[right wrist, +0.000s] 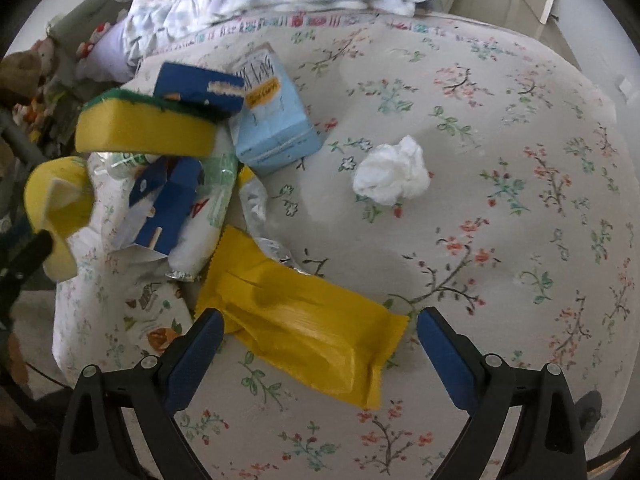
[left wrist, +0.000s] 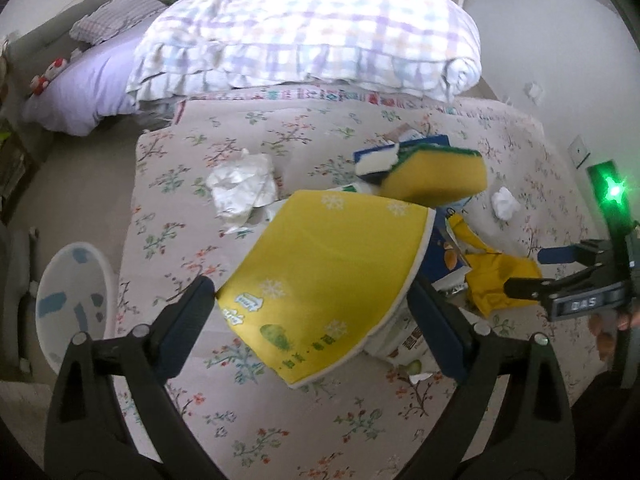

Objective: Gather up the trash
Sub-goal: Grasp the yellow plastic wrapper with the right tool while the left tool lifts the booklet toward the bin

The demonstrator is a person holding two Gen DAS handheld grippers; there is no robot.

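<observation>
A flat yellow packet (left wrist: 328, 268) with snowflake prints is bowed between the pads of my left gripper (left wrist: 314, 292), which is shut on it and holds it above the floral bedspread (left wrist: 280, 420). The right wrist view shows this packet (right wrist: 56, 208) curled at the far left. My right gripper (right wrist: 320, 328) is open over a yellow wrapper (right wrist: 304, 320) lying flat between its fingers, and the right pad is clear of it. From the left wrist view the right gripper (left wrist: 532, 272) is at the right edge, above that wrapper (left wrist: 500, 280).
A pile holds a yellow-green sponge (right wrist: 148, 128), a blue box (right wrist: 196, 84), a light blue carton (right wrist: 276, 120) and white packets. A crumpled tissue (right wrist: 392, 176) lies apart from it. Crumpled white plastic (left wrist: 244, 184) is on the bed, a white bin (left wrist: 74, 300) on the floor, and a folded quilt (left wrist: 312, 32) behind.
</observation>
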